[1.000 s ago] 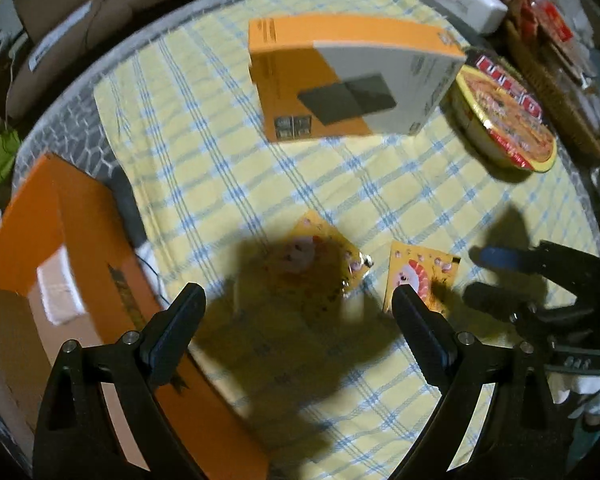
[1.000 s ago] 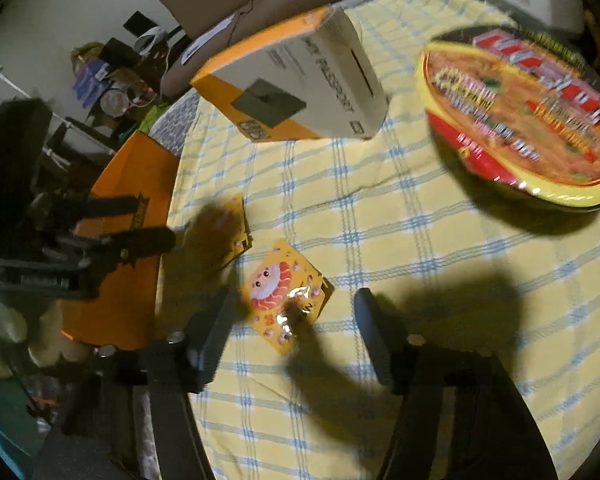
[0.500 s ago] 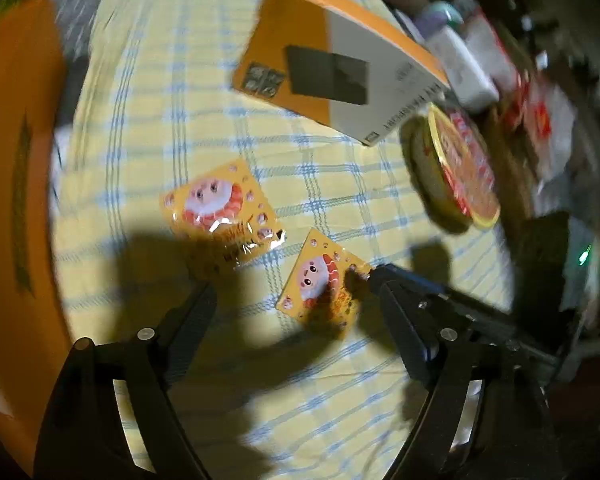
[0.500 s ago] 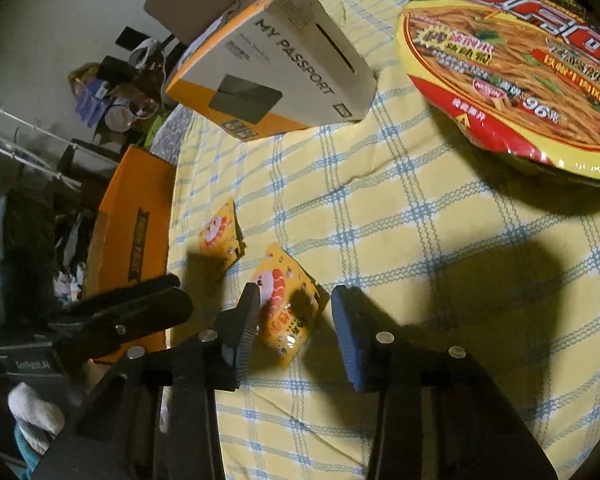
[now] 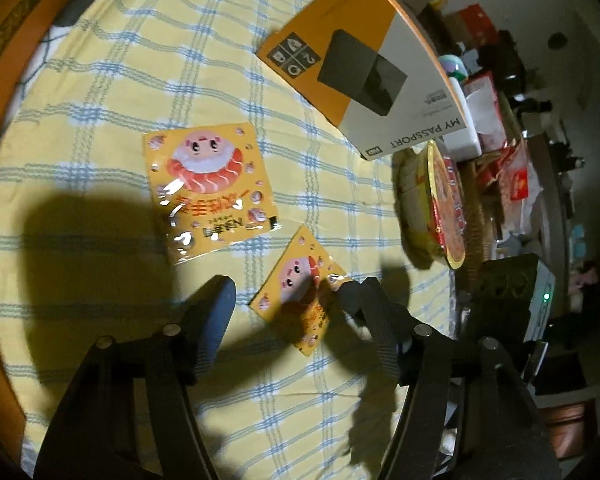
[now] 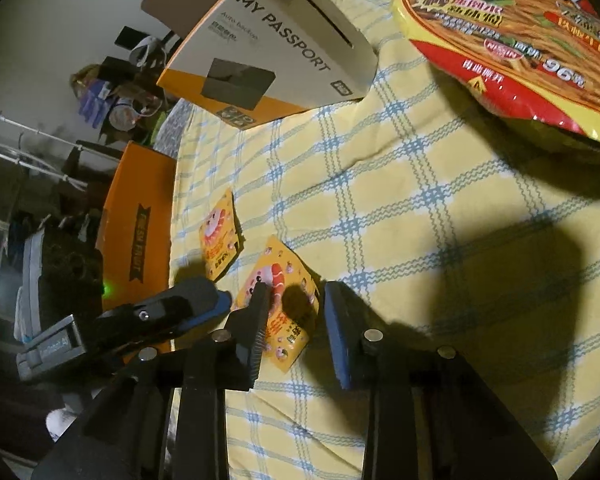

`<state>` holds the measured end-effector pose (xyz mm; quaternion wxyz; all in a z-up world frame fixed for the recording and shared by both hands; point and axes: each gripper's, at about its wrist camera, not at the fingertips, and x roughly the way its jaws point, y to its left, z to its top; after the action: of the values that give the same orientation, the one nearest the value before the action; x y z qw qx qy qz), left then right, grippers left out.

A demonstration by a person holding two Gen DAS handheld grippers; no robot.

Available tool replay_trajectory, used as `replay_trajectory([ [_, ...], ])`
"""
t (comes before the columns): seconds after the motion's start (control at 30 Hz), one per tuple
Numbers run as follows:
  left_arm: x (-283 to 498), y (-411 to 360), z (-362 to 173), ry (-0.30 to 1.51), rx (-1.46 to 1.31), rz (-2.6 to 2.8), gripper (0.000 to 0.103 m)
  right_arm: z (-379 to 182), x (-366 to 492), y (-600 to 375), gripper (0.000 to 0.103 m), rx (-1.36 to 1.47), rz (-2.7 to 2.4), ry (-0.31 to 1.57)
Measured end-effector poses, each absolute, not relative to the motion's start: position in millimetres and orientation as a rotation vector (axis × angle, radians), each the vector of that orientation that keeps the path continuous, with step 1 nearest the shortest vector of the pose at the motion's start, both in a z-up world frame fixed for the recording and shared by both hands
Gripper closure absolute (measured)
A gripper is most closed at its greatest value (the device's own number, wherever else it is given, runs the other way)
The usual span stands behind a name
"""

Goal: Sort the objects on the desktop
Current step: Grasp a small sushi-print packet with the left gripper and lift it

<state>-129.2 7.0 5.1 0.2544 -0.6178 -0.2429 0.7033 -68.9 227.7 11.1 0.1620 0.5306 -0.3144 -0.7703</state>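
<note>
Two orange snack packets with a shrimp cartoon lie flat on the yellow checked cloth (image 5: 100, 92). The nearer packet (image 5: 300, 300) (image 6: 280, 304) lies between the fingers of both grippers. My left gripper (image 5: 288, 300) is open around it. My right gripper (image 6: 294, 308) is open but narrow, its fingers on either side of the packet, low over the cloth. The left gripper (image 6: 188, 308) shows in the right wrist view, close to the right one. The second packet (image 5: 208, 184) (image 6: 218, 240) lies just beyond.
An orange-and-white "My Passport" box (image 5: 364, 72) (image 6: 268, 56) stands at the back. A round instant-noodle bowl (image 5: 440, 208) (image 6: 512, 48) sits to the right. An orange box (image 6: 136, 236) lies at the left edge. Clutter (image 5: 500, 152) fills the far right.
My left gripper has swung right and closer, from over the first packet to around the nearer one. My right gripper has narrowed and come down around that same packet.
</note>
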Motion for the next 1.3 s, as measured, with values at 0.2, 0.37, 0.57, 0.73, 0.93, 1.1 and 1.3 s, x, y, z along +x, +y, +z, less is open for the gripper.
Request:
replay_trajectory([
  [0.2,-130,8,3,-0.712,-1.681,1.874,0.042,10,-69,219,0.074,1.511,-2.170,-0.876],
  [0.37,-129,6,2,-0.743,-1.684,1.870,0.042,11,-68,218,0.070,1.500,-2.159,-0.898],
  [0.57,-128,5,-1,-0.847,-1.677,1.788,0.042,17,-66,215,0.070,1.444,-2.103,-0.946],
  [0.73,-128,5,-5,-0.869,-1.679,1.784,0.042,15,-66,211,0.073,1.469,-2.120,-0.921],
  [0.93,-128,-4,-11,-0.944,-1.661,1.742,0.035,9,-65,217,0.095,1.455,-2.121,-0.986],
  [1.1,-130,-12,-12,-0.986,-1.647,1.731,0.034,10,-62,227,0.095,1.387,-2.034,-1.117],
  [1.3,-129,-12,-3,-1.018,-1.529,1.670,0.036,25,-58,226,0.095,1.261,-1.912,-1.193],
])
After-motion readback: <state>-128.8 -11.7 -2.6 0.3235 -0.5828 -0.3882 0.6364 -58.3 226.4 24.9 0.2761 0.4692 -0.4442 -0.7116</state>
